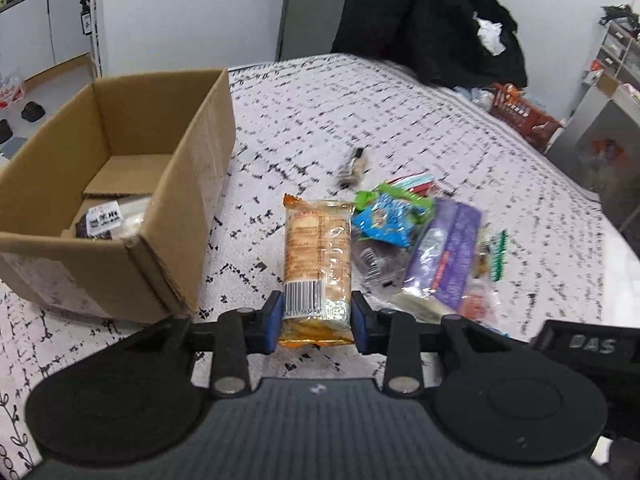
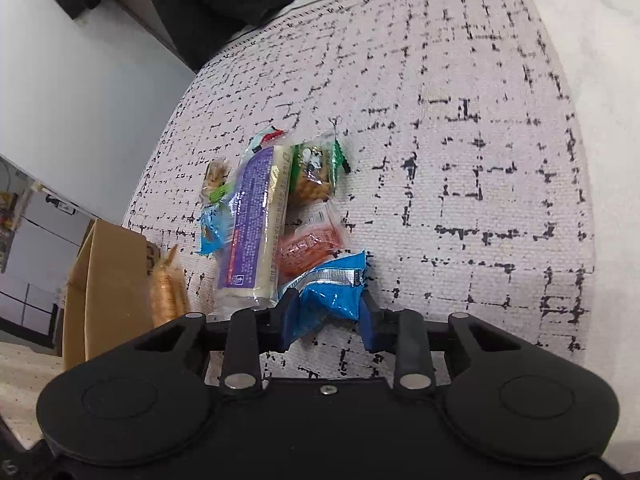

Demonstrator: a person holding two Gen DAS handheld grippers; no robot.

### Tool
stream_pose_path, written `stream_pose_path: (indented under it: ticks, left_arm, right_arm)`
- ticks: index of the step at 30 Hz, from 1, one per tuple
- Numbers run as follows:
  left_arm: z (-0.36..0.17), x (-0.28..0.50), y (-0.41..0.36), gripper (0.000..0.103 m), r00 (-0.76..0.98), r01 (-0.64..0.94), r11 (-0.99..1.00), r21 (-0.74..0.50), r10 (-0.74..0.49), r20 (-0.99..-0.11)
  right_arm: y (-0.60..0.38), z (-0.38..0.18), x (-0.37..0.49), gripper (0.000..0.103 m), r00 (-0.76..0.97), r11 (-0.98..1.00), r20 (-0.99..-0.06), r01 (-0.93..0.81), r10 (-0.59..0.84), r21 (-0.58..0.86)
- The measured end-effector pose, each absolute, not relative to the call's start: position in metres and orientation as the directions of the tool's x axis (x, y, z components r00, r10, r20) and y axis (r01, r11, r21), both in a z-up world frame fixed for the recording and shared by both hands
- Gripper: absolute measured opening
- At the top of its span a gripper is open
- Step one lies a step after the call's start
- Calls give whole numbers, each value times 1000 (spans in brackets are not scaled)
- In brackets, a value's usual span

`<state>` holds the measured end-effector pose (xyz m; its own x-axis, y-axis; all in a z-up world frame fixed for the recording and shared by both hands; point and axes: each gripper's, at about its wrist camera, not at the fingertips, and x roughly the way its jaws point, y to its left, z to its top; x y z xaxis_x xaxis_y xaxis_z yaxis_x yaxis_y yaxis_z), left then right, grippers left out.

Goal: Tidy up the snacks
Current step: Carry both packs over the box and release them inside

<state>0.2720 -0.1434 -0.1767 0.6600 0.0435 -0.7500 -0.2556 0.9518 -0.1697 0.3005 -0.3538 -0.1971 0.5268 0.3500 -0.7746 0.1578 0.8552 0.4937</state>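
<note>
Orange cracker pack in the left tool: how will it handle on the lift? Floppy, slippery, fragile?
The orange cracker pack probably stays fairly stiff: a stacked row of crackers shows through the wrapper. The glossy film may slip, since the left tool pinches only its near end. Likely light but crushable; the far end could droop toward the bedspread.

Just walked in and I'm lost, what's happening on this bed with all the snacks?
Someone is sorting snacks with two grippers. The left hand-held gripper is closed on an orange biscuit pack, beside an open cardboard box that already holds a packet. The right hand-held gripper is clamped on a blue foil packet. More snacks, including a purple pack, lie on the bedspread.
</note>
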Motion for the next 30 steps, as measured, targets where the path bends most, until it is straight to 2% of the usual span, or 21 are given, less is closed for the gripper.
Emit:
stream_pose_path:
  ticks: [13, 30]
  left_arm:
    - [-123, 246, -123, 34, 736, -230, 944, -237, 10, -677]
    - [-90, 228, -59, 34, 785, -303, 897, -321, 44, -618]
  right_arm:
    - [-340, -161, 290, 28, 567, 879, -751, 95, 339, 468]
    - [-291, -109, 282, 23, 617, 900, -701, -28, 358, 435]
